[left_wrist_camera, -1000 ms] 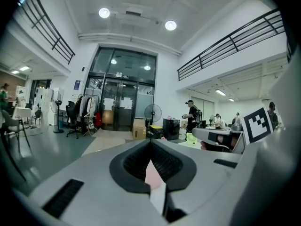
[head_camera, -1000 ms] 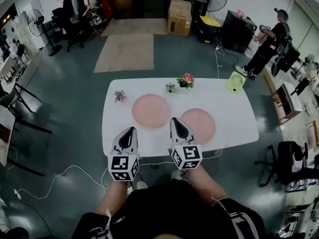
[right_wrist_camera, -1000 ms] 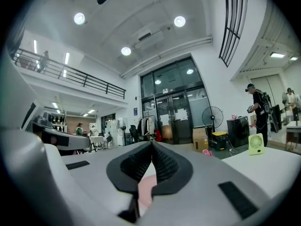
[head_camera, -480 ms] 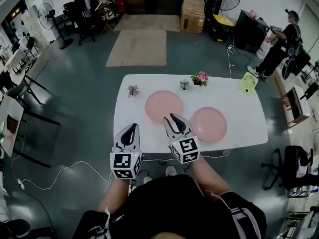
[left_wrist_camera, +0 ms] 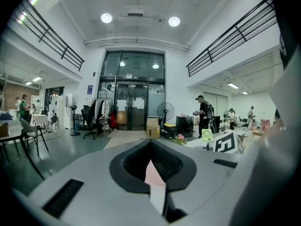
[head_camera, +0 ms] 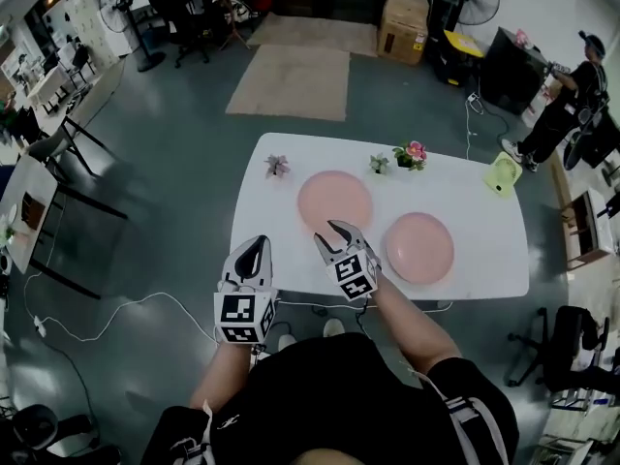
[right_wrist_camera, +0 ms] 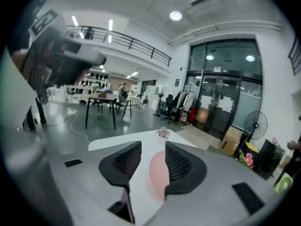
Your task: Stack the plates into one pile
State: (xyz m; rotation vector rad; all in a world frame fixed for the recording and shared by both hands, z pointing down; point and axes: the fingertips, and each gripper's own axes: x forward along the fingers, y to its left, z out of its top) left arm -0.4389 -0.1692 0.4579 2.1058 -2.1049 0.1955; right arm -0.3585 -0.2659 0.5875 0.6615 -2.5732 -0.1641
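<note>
Plates: two pink ones lie flat and well apart on the white table [head_camera: 484, 250]. Neither has shifted in the last second, so there is no pile yet.
Left plate [head_camera: 335, 200]: just beyond the tips of the right jaws, its near rim in line with the gap between them. In the right gripper view it shows through that gap, past the pads and not touched by them.
Right plate [head_camera: 419, 247]: off to the right side of the right jaws, untouched.
Right gripper [head_camera: 323, 232]: its jaws were pressed together a second ago and have just been opening. They now stand spread, with nothing between the pads, and the gripper has dropped toward the left plate's near rim.
Left gripper [head_camera: 258, 245]: jaws pressed together, holding nothing, with only a pink sliver showing through their slit. It sits at the table's near edge, with the left plate ahead of its tips and to their right.
Meaning: this looks like the reach for the first pick. The jaws probably need to slide over the rim and close before the plate can be carried.
Beyond: a small flower pot [head_camera: 277, 165] stands past the plates, far from both jaws.
</note>
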